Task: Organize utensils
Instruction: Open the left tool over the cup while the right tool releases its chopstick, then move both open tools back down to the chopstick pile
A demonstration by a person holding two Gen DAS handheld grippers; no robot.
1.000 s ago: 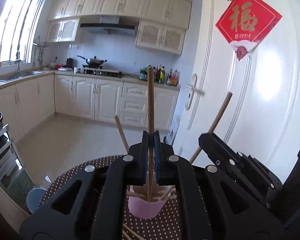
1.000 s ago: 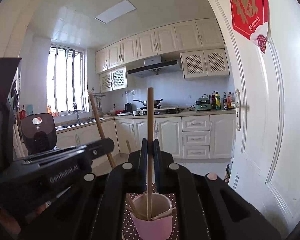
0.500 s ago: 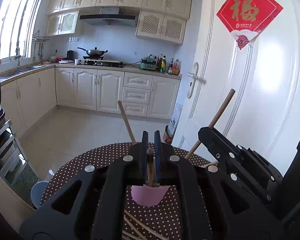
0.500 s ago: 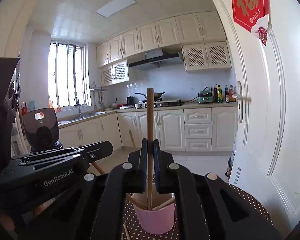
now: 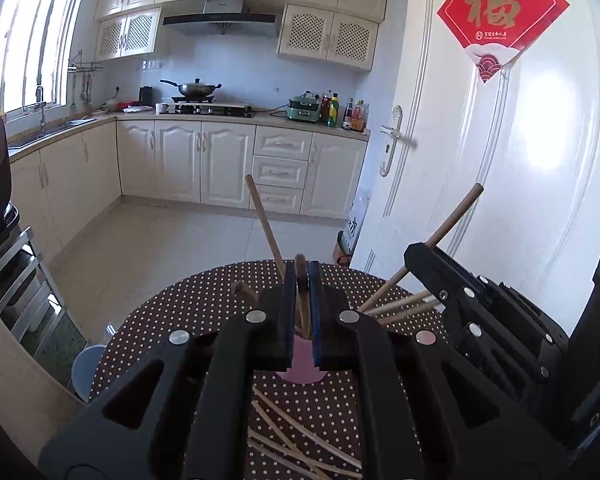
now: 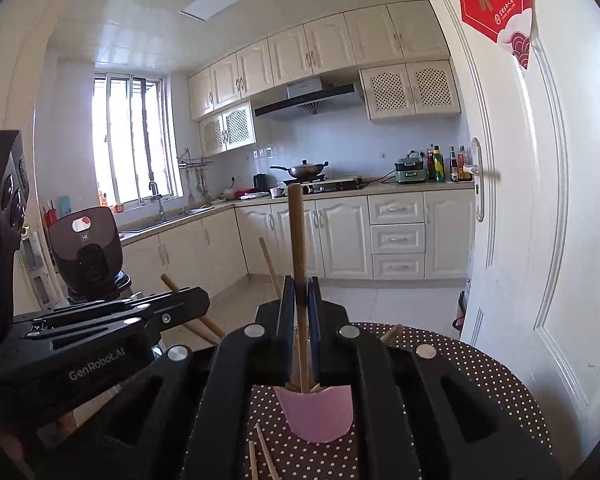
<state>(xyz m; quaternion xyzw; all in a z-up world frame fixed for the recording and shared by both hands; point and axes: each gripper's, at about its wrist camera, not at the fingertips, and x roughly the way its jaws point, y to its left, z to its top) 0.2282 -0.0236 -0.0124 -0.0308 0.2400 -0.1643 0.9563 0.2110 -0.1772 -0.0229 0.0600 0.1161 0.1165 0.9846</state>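
Two wooden chopsticks, one pinched upright in the left gripper (image 5: 301, 312), one in the right gripper (image 6: 299, 332), each poised directly above the pink cup (image 6: 318, 416) for dropping in; loose chopsticks (image 5: 300, 440) lie beneath, apparently unsorted.

Both wrist cams close over cup (image 5: 300, 372), facing kitchen

Counted on and over the dotted table (image 5: 180, 320):

Two grippers, left (image 5: 301, 280) and right (image 6: 299, 292), each pinching one wooden chopstick (image 6: 297, 232). One pink cup (image 6: 318, 412). Several chopsticks standing in it, exact number unclear. About five loose chopsticks (image 5: 300, 432) lying flat beside it.
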